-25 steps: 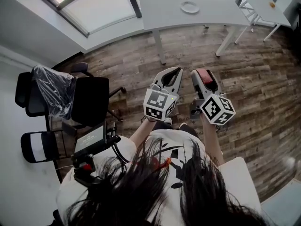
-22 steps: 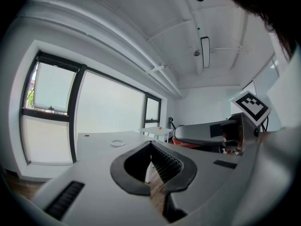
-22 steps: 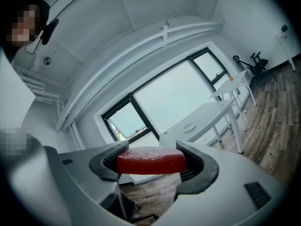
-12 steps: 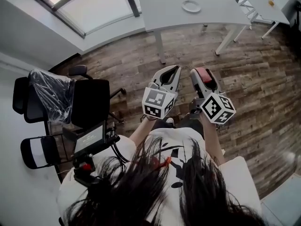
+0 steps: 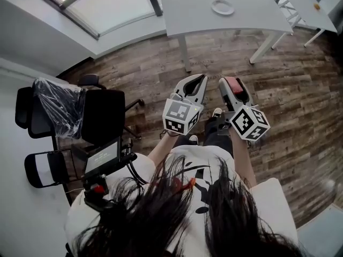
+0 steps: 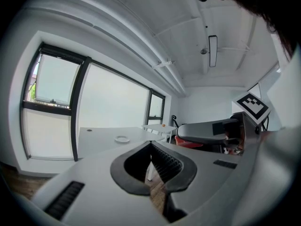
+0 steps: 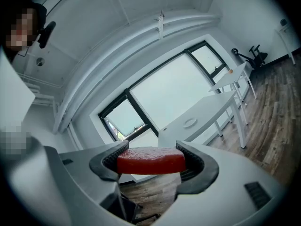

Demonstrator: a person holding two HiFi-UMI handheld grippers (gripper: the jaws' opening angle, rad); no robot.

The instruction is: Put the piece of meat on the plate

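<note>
A red slab of meat (image 7: 150,160) is clamped between the jaws of my right gripper (image 5: 231,81), which is held over the wooden floor in front of the person. The meat's red top (image 5: 232,84) also shows in the head view. My left gripper (image 5: 200,80) hangs beside it on the left, its jaws shut with nothing between them. The white plate (image 5: 223,7) lies on a white table (image 5: 198,12) well ahead of both grippers. The same plate (image 7: 189,122) shows far off in the right gripper view, and the plate (image 6: 122,139) in the left gripper view.
Black office chairs (image 5: 102,114) stand at the left, one draped in clear plastic (image 5: 56,98). A second white table (image 5: 303,4) with a small orange object (image 5: 317,6) stands at the far right. A large window (image 5: 102,4) runs along the back left.
The table and plate have shifted slightly right and down in the head view. Both grippers keep their pose, the right one still holding the meat.
</note>
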